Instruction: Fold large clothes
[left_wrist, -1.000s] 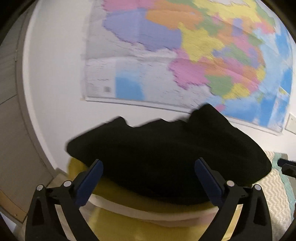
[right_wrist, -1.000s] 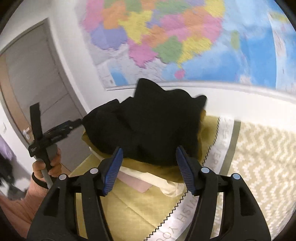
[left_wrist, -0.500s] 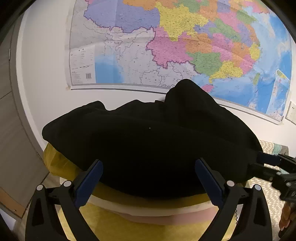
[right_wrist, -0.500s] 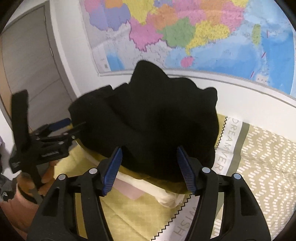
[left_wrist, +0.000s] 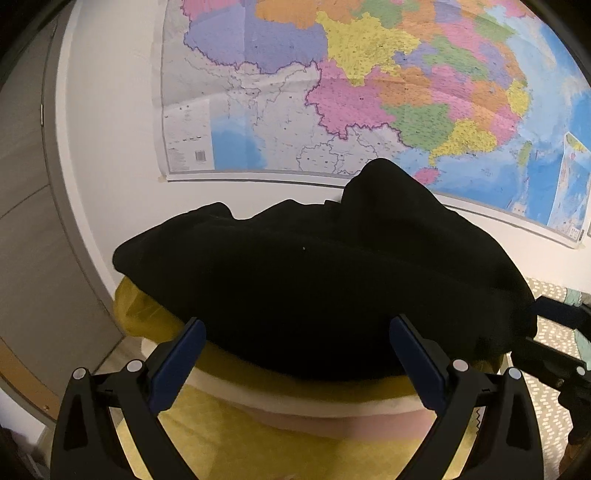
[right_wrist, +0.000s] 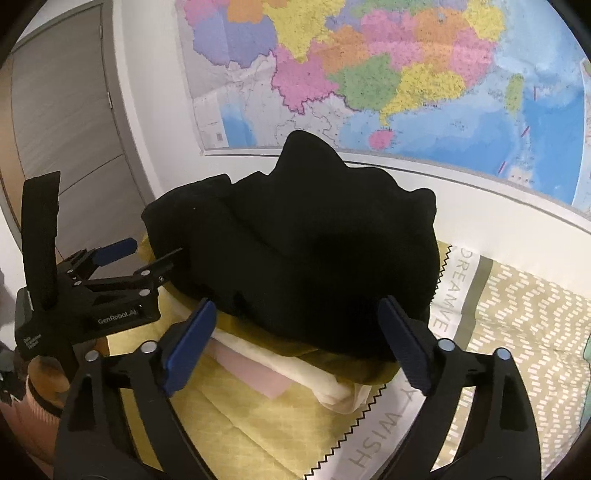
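Folded black fabric garment (right_wrist: 303, 254) sits atop stack of yellow, cream and pink folded clothes (right_wrist: 295, 365) on patterned yellow bedspread (right_wrist: 524, 332); right gripper (right_wrist: 295, 339) jaws opening, spread, pads clear of cloth; left gripper (left_wrist: 295, 350) spread wide, gripping nothing; colourful wall map (left_wrist: 369, 92) behind.

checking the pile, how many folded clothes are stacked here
4 visible: black garment on top, mustard one beneath, cream one under that, pink one at the bottom. More may be hidden.
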